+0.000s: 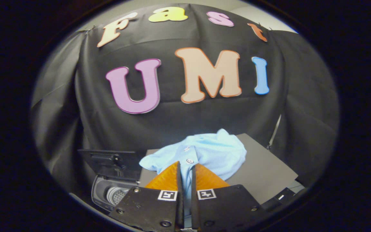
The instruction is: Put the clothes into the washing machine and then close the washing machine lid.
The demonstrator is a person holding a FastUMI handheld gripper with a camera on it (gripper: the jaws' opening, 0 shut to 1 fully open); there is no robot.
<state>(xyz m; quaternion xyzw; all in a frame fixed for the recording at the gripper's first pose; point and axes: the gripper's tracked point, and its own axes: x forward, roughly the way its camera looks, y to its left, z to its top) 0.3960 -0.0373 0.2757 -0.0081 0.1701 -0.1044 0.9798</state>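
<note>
1. Light blue shirt [211, 153], buttoned placket showing, bunched up on the grey surface [262, 170], reaching toward its far left corner.
2. Claw [185, 169] nearly closed, a fold of the shirt pinched in the narrow gap between both fingers, cloth running down between them.
3. Small washing machine [114, 193] just left of the surface, lower than the shirt, drum visible inside.
4. Washing machine lid [108, 161] raised upright behind the opening.
5. Black cloth wall behind everything.
</note>
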